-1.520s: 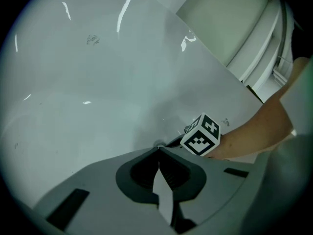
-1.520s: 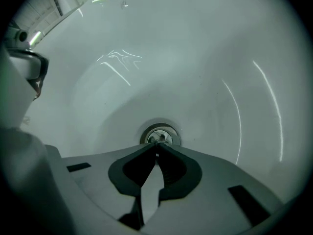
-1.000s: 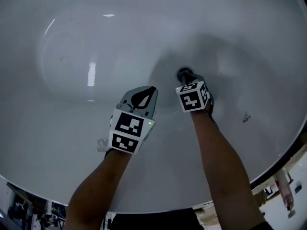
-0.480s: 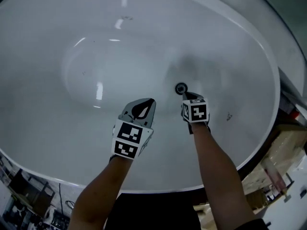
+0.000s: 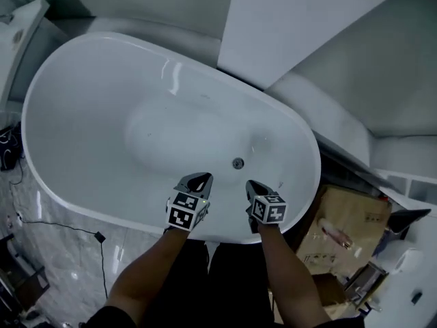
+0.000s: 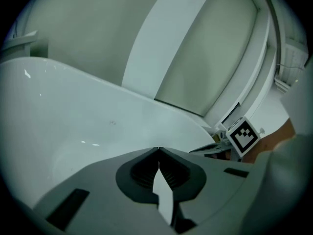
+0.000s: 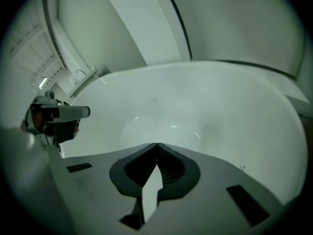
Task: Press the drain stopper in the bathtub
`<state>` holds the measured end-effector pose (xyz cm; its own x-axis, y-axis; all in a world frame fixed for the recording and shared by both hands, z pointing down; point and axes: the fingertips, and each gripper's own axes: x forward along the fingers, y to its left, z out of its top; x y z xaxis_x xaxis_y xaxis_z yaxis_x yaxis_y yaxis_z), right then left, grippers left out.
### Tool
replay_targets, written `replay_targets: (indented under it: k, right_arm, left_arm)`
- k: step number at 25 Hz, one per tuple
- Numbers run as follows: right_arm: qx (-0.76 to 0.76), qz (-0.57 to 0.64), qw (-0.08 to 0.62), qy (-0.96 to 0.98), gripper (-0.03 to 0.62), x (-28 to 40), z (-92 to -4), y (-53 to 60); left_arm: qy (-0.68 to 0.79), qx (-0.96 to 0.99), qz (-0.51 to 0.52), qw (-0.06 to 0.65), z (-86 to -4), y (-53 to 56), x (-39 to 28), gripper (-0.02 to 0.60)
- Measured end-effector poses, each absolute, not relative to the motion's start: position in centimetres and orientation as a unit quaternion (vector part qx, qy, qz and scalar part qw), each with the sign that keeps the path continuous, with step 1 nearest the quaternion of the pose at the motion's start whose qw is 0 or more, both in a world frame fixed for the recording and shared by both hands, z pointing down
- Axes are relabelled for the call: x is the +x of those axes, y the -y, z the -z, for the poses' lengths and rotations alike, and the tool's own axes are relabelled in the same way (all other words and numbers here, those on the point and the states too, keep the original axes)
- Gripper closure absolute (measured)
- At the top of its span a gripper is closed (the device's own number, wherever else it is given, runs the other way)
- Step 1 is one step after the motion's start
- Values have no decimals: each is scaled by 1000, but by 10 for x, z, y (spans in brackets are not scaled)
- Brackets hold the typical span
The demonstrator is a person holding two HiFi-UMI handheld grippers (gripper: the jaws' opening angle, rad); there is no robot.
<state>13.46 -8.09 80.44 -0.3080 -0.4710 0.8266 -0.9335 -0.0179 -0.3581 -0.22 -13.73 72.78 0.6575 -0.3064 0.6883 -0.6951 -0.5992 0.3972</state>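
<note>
A white oval bathtub (image 5: 89, 115) fills the head view. Its small dark round drain stopper (image 5: 237, 162) sits in the floor toward the right end. Both grippers hang over the near rim, short of the stopper. My left gripper (image 5: 202, 178) is shut and holds nothing, down-left of the stopper. My right gripper (image 5: 250, 184) is also shut and empty, just below the stopper and apart from it. The left gripper view shows shut jaws (image 6: 159, 149) over the tub wall (image 6: 73, 111) and the right gripper's marker cube (image 6: 243, 134). In the right gripper view the shut jaws (image 7: 157, 144) point across the tub (image 7: 220, 106); the stopper is hidden.
A cardboard box (image 5: 341, 231) stands on the floor right of the tub. A white slanted wall panel (image 5: 300, 26) rises behind it. A black cable (image 5: 54, 227) lies on the marble floor at the left. The person's forearms (image 5: 287, 279) reach over the near rim.
The right gripper has drawn back from the stopper toward the near rim. The left gripper has pulled back too. The head view has risen, so the whole tub now shows.
</note>
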Motion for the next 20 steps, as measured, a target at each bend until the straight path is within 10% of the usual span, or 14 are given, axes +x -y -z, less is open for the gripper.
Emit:
replay_targets:
  k: [20]
  right_arm:
    - [529,-330,154,767,579,100,-492,-18]
  left_arm:
    - [339,891,-231,195,-441,69,-41,566]
